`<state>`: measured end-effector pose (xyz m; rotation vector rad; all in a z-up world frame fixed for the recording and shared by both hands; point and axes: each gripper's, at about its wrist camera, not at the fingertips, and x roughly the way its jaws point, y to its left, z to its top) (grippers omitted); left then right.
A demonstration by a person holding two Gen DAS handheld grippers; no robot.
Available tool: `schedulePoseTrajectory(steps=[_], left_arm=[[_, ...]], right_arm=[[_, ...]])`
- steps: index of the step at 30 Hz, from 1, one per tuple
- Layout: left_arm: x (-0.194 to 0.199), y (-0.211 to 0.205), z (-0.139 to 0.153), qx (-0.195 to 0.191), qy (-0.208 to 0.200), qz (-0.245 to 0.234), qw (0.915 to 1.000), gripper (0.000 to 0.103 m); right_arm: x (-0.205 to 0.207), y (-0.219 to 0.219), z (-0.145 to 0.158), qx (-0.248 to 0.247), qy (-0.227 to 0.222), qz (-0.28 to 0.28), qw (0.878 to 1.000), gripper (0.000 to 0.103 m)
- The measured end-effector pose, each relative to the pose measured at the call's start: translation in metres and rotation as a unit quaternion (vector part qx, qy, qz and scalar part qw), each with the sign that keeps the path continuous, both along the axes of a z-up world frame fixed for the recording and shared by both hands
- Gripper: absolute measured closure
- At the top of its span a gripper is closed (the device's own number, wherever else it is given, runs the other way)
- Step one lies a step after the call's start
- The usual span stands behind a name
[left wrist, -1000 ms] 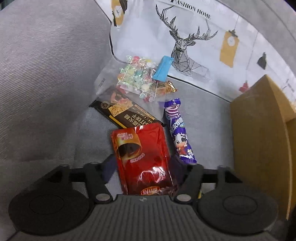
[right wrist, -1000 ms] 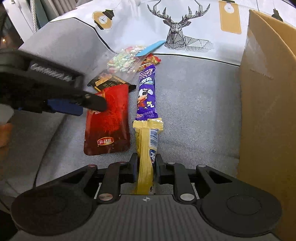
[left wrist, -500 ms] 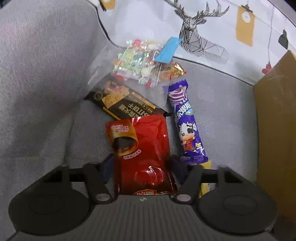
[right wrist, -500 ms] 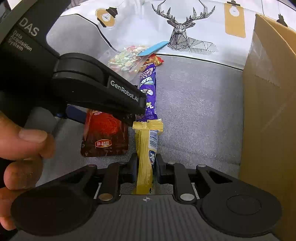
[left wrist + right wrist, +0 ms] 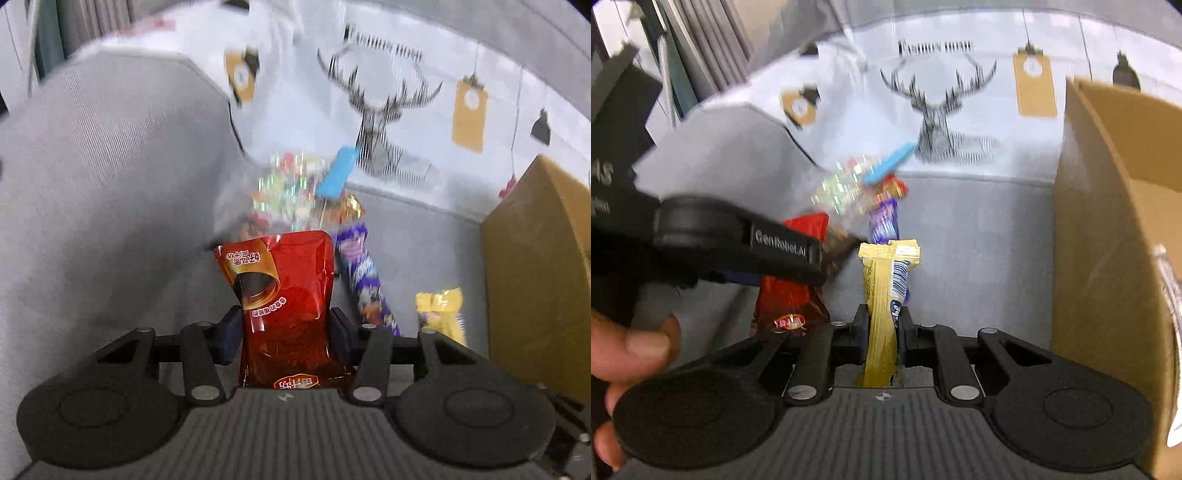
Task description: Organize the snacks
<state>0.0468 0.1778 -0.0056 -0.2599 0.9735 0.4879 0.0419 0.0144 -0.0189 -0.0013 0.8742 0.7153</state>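
Note:
My left gripper [image 5: 284, 328] is shut on a red snack pouch [image 5: 284, 291] and holds it lifted off the grey sofa seat; the pouch also shows in the right wrist view [image 5: 792, 295]. My right gripper [image 5: 882, 328] is shut on a yellow snack bar [image 5: 886, 288], lifted above the seat; it also shows in the left wrist view [image 5: 441, 310]. A purple candy bar [image 5: 364, 277], a clear bag of colourful candies [image 5: 288, 192] and a partly hidden dark packet lie on the seat ahead.
An open cardboard box [image 5: 1115, 229] stands to the right of both grippers, also in the left wrist view [image 5: 535, 277]. A white pillow with a deer print [image 5: 942, 122] leans at the back. The left gripper's body [image 5: 720, 240] crosses the right wrist view.
Both grippers have risen from the seat with their snacks. The red pouch, flat on the sofa before, now hangs lifted between the left jaws. The views have tilted upward.

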Motion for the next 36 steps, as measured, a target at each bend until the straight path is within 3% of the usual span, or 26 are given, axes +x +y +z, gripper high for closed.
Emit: schedulePoseTrajectory(steps=[10, 26, 30, 36], left_arm=[[0.006, -0.025, 0.027, 0.046, -0.053, -0.023, 0.9973, 0.049], [0.024, -0.079, 0.05, 0.048, -0.148, -0.068, 0.9855, 0.049], [0.024, -0.102, 0.063, 0.056, -0.202, -0.091, 0.9736, 0.049], [0.023, -0.151, 0.08, 0.077, -0.289, -0.164, 0.9401, 0.049]], right_arm=[[-0.002, -0.043, 0.054, 0.073, -0.069, -0.011, 0.995, 0.086], [0.016, -0.122, 0.068, 0.092, -0.125, -0.085, 0.984, 0.086], [0.021, -0.146, 0.069, 0.093, -0.134, -0.116, 0.98, 0.086], [0.028, -0.184, 0.067, 0.094, -0.145, -0.167, 0.971, 0.086]])
